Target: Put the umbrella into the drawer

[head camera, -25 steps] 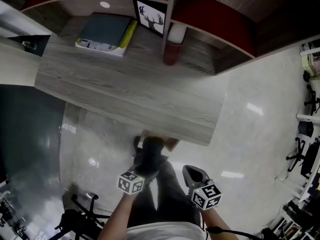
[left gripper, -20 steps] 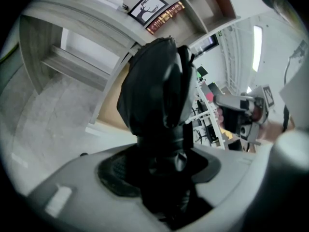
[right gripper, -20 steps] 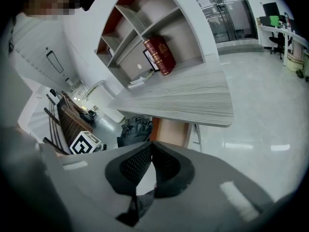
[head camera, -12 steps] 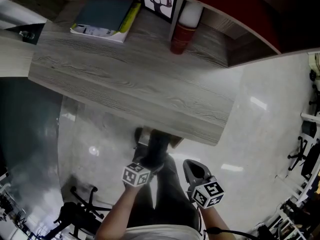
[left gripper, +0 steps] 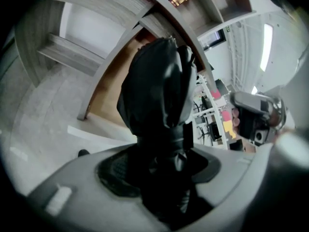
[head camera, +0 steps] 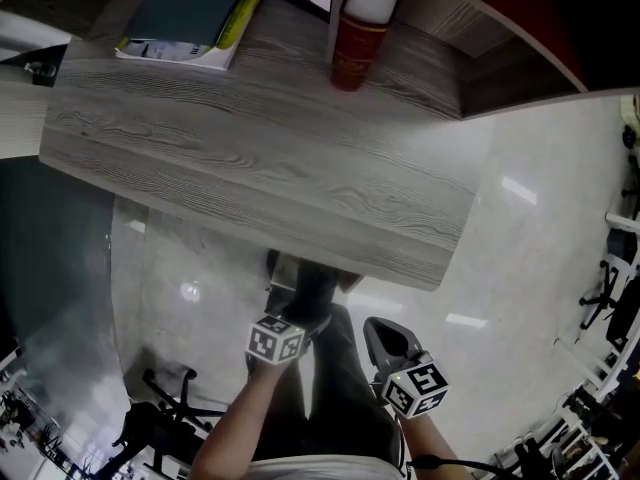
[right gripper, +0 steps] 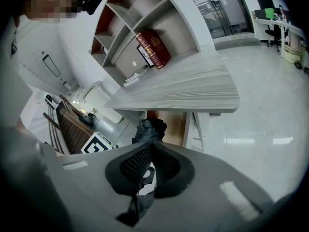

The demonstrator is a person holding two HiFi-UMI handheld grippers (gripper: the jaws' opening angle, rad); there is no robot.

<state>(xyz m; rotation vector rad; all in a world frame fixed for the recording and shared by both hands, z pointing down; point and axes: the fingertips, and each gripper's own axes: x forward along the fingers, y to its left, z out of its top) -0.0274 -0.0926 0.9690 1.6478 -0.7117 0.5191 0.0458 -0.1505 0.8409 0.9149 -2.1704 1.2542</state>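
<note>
Fingers [left gripper: 116, 173]: left gripper [head camera: 298, 316] clamped on the folded black umbrella [left gripper: 157, 86]; right gripper [head camera: 383, 336] pinched together, empty.
Umbrella position: just below the desk [head camera: 300, 168] front edge.
Change: both grippers lower than a second ago.
Implication: probably descending toward the drawer, which cannot be made out.

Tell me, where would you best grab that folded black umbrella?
I'd grip the umbrella at its narrow, cinched end, approaching along its length as the left gripper does: the folded canopy bulges wider beyond, so that slim part fits between the jaws.
</note>
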